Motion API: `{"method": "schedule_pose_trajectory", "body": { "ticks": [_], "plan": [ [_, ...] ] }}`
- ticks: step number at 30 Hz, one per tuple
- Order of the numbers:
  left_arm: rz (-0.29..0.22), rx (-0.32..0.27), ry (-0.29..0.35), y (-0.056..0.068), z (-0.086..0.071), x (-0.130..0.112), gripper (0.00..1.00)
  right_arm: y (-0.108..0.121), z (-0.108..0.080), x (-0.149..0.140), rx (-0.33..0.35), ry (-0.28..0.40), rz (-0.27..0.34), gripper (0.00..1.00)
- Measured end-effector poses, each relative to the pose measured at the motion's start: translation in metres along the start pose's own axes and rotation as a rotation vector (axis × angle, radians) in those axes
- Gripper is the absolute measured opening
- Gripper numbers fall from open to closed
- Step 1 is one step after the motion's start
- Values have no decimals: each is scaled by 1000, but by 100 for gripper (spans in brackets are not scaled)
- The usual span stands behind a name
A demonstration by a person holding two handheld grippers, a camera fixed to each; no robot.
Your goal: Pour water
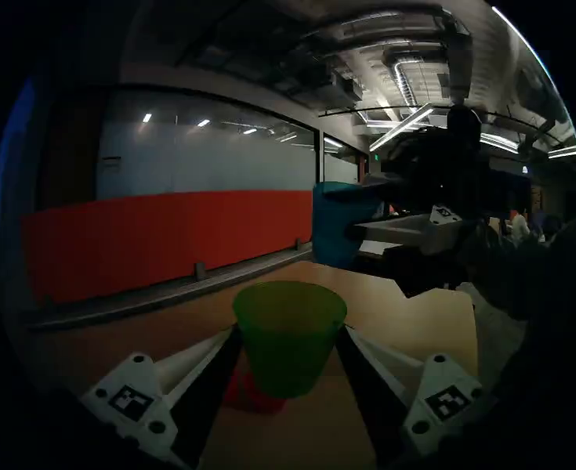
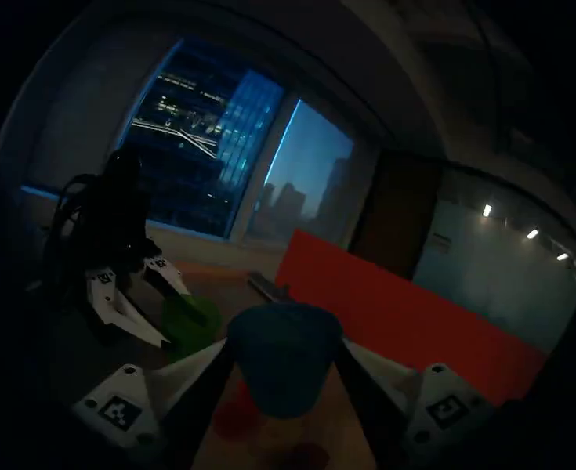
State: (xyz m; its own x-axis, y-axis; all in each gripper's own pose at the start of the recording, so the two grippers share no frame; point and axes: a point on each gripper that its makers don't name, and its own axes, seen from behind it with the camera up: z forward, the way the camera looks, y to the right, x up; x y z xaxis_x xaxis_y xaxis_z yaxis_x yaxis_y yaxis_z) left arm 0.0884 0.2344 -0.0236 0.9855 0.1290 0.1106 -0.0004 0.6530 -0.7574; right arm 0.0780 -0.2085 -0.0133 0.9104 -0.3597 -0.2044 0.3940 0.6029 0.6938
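A green cup [image 1: 290,345] stands upright between the fingers of my left gripper [image 1: 290,333], which is shut on it above the wooden table [image 1: 382,313]. My right gripper [image 2: 286,348] is shut on a blue cup [image 2: 288,372]. In the left gripper view the blue cup [image 1: 338,223] hangs beyond and above the green cup's rim, held by the right gripper [image 1: 370,229] and a dark hand. In the right gripper view the left gripper [image 2: 179,317] with the green cup [image 2: 186,329] is lower left. I cannot see any water.
A red object [image 1: 248,394] lies on the table under the green cup, and red patches [image 2: 237,419] show below the blue cup. A red and glass partition wall [image 1: 170,235] runs along the table's far side. Dark windows [image 2: 201,157] are behind the left gripper.
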Motion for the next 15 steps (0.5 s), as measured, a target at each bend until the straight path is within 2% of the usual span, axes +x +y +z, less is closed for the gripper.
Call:
{"method": "schedule_pose_trajectory", "body": {
  "ticks": [15],
  "plan": [
    [-4, -29, -2, 14, 7, -2, 84, 18, 18, 41, -18, 8, -292, 93]
  ]
}}
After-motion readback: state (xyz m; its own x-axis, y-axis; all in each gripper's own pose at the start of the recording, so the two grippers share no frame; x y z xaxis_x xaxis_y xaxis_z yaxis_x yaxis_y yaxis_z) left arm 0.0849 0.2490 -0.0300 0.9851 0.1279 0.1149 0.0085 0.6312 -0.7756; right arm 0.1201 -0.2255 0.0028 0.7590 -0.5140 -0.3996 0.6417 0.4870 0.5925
